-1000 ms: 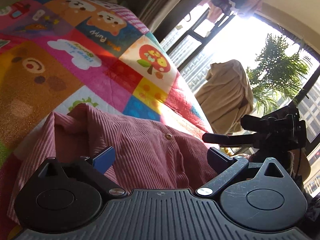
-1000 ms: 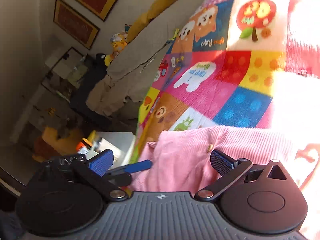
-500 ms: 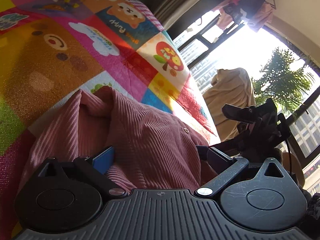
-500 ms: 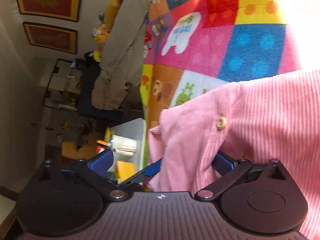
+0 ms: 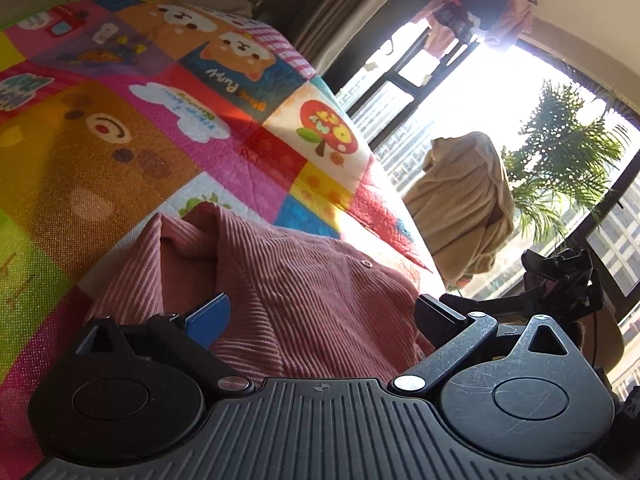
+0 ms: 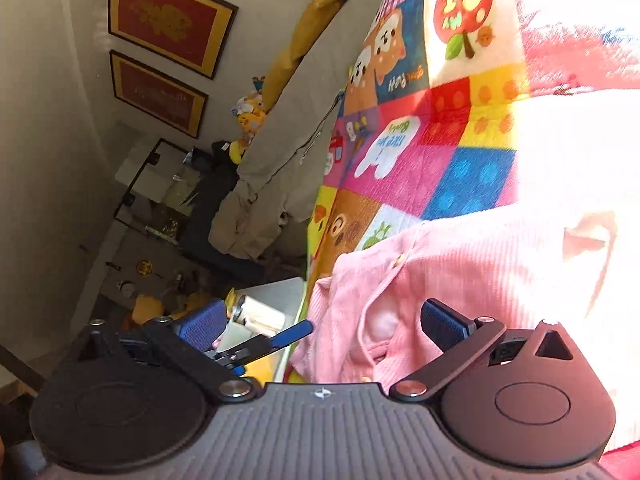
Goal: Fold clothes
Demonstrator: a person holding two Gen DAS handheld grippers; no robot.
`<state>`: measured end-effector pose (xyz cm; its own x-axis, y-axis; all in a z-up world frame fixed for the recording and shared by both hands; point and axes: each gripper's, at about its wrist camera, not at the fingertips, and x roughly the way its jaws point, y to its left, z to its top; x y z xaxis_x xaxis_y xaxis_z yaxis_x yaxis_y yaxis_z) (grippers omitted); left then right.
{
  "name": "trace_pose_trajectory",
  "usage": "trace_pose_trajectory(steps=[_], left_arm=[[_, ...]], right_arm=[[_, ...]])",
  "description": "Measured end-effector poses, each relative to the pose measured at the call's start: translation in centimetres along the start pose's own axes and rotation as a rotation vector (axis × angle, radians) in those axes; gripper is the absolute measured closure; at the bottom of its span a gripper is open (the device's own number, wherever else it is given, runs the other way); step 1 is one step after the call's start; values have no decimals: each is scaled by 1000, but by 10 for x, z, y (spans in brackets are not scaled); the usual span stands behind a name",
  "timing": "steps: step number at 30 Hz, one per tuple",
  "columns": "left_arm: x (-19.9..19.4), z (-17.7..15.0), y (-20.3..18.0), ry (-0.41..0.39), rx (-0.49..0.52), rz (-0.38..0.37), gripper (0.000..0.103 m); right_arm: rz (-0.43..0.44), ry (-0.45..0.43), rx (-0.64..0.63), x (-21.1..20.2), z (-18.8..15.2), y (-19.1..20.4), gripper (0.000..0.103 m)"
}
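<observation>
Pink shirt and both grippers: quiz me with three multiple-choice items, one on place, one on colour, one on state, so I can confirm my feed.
1. Where does the pink shirt lie?
A) on the floor
B) on the patchwork quilt
C) over a chair

2. What colour are the right gripper's finger pads?
A) blue
B) red
C) white

3. How do the left gripper's jaws stand?
A) shut on the shirt
B) shut on nothing
C) spread open, shirt fabric between them

Answers:
1. B, the quilt's coloured squares show around the shirt.
2. A, both pads show blue in the right wrist view.
3. C, its fingers sit wide apart with the corduroy between them.
</observation>
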<state>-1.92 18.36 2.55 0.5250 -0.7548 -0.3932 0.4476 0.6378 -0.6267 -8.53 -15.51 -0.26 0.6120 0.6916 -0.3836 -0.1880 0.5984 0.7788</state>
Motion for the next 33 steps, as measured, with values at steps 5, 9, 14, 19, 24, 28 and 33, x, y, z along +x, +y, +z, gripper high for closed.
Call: trace_pose_trajectory(steps=[5,9,14,19,24,28,33], left_arm=[[26,1,-46,59,140,-116,1],[69,-13,-74,178,222,-155,1],[110,-42,-83,328,268,-136,0],[108,-57,-80,323,320,-108,0],[89,-52,-76,286,256,-76,0],[58,-42,-65,191,221,-6,0],[34,-34,-45,114,186,132,0]], right_arm=[[-484,-73,-341,-1,-23,18,0],[-711,24,-567,16,-60,8,0],[-680,18,-544,5,-78,-7,0],[-628,-38,-464,-3,-87,-20,0],[-604,-58,-430,-6,-88,-22,0],[-621,-71,-457,-2,-93,-19,0],[-656,-80,-479,1,-93,-10,0]])
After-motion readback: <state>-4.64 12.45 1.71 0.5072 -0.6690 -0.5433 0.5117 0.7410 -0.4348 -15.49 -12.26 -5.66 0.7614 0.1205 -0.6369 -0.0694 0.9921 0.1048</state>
